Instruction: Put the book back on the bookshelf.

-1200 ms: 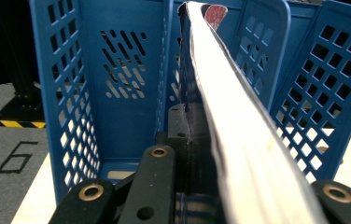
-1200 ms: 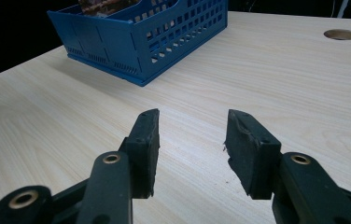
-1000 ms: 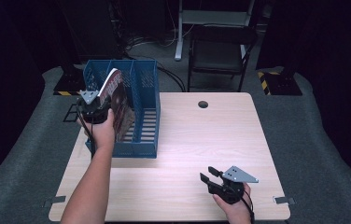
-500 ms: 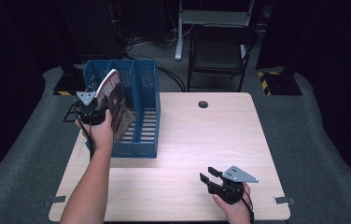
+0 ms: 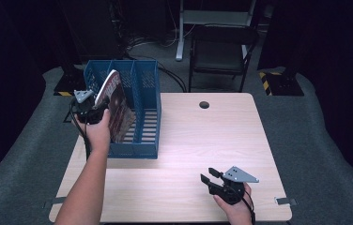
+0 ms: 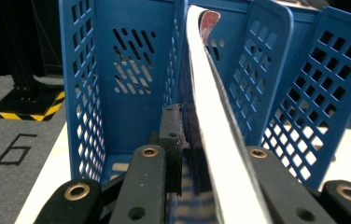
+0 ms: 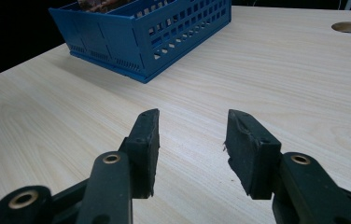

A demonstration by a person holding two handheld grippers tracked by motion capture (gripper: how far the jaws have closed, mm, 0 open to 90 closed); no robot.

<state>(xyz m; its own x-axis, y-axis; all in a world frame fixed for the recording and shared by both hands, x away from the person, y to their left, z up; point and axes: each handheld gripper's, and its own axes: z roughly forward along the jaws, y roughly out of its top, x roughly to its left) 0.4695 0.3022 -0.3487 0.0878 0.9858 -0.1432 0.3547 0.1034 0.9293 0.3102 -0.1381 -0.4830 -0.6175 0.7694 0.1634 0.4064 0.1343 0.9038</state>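
A pale wood-grain desk carries the work, with a round cable hole near its far edge. Short strips of tape sit at its near corners. Grey carpet covers the floor all around it. Behind the desk stands a dark folding chair, and black cables trail across the floor beside it. A black base with yellow-and-black hazard stripes sits at the far right; another stands by a "6" marked on the carpet.
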